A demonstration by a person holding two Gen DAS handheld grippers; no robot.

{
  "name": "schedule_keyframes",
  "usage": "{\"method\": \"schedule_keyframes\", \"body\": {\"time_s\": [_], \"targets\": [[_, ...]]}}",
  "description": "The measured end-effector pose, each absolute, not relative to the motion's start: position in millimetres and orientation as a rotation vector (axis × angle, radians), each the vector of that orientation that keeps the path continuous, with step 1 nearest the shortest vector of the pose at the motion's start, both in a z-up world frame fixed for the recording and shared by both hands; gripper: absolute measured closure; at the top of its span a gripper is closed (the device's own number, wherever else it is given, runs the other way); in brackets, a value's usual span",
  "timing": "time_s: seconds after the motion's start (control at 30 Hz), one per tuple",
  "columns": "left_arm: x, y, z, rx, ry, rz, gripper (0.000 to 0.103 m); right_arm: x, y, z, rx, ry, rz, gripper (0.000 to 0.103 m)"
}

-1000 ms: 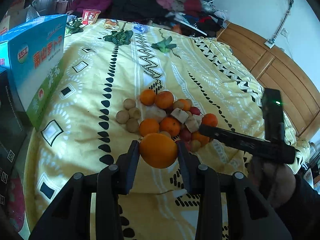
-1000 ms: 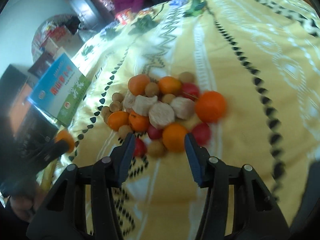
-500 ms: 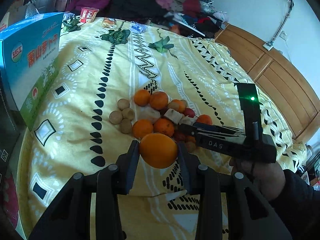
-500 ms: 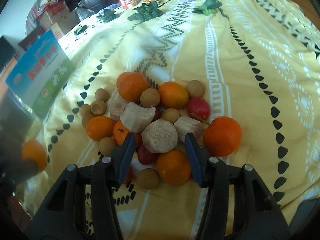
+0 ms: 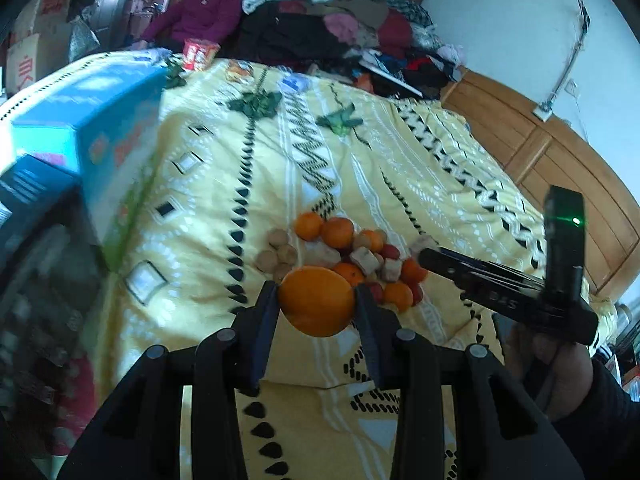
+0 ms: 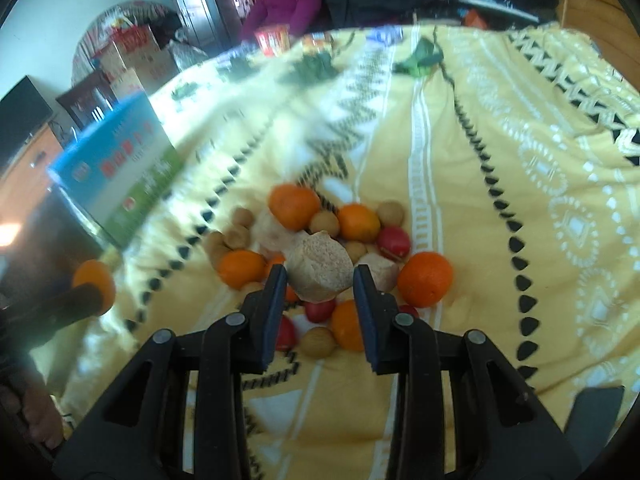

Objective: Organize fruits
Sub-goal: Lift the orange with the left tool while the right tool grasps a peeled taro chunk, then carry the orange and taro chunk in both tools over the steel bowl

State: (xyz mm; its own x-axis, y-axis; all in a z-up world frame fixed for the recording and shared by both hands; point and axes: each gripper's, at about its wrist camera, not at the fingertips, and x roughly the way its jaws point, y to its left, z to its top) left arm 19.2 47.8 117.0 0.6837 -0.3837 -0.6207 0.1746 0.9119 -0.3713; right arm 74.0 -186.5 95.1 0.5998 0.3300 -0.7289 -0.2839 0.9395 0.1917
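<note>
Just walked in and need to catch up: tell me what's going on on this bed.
A person is sorting a pile of fruit on a yellow patterned bedspread, working with a handheld gripper in each hand. The left gripper is clamped on an orange, held above the bedspread near the pile. The right gripper has its jaws closing around a pale, rough-cut chunk at the front of the pile. Oranges, small red fruits and small brown round fruits are left in the heap. A blue box stands off to the side.
</note>
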Motion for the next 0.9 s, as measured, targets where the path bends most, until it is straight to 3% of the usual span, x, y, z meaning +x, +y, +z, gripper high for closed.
{"method": "schedule_keyframes", "body": {"time_s": [0.23, 0.47, 0.7, 0.9], "targets": [[-20.0, 132.6, 175.8, -0.317, 0.614, -0.147, 0.064, 53.6, -120.6, 166.5, 0.02, 0.737, 0.493, 0.068], [-83.2, 251.2, 209.4, -0.352, 0.516, 0.113, 0.064, 23.3, 5.0, 217.1, -0.04, 0.669, 0.743, 0.068], [-132.3, 348.4, 199.5, -0.311, 0.536, 0.448, 0.064, -14.1, 141.9, 218.8, -0.118, 0.706, 0.971, 0.068], [-141.1, 379.6, 170.7, -0.282, 0.607, 0.563, 0.064, -44.7, 217.6, 198.5, -0.215, 0.764, 1.065, 0.068]]}}
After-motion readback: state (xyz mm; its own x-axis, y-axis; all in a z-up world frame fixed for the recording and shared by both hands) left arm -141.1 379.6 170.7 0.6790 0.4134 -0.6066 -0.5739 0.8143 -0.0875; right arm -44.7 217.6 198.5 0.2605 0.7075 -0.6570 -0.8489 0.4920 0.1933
